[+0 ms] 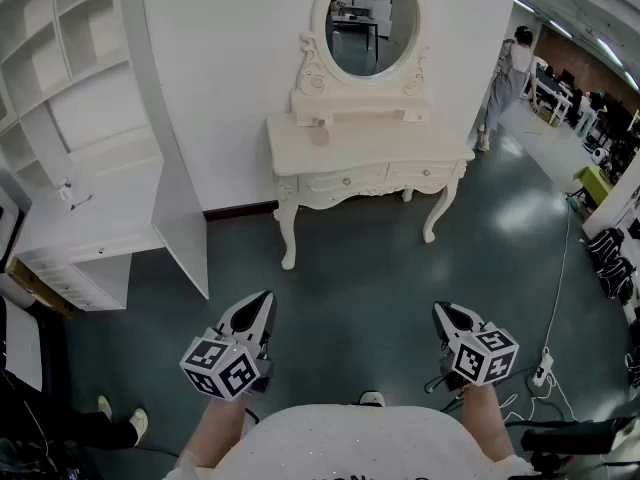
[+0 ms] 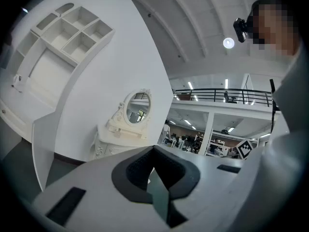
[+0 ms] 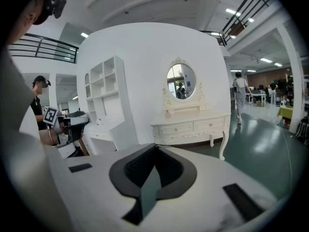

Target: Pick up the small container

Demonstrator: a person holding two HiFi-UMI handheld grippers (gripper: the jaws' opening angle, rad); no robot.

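The left gripper [image 1: 264, 298], white with black padded jaws and a marker cube at its back, has its jaws pressed together at the tips with nothing between them; the left gripper view [image 2: 154, 149] shows the same. The right gripper [image 1: 441, 311], of the same build, also has its jaws closed tip to tip on nothing, as the right gripper view [image 3: 155, 147] confirms. Both are held low in front of the person's white shirt, well apart from each other, above the dark green glossy floor [image 1: 370, 268].

Farther off stands a cream carved dressing table with curved legs [image 1: 440, 158], backed against a white wall. The small pale container [image 1: 320, 134] sits on the left part of its top, just under the raised shelf that carries the oval framed mirror [image 1: 368, 23]; the right gripper view shows it there too [image 3: 167, 114]. It is well apart from both grippers.

To the left stands a white shelving unit with open compartments and a desk [image 1: 90, 168]. At the far right a person in light clothes [image 1: 505, 78] walks on the floor.
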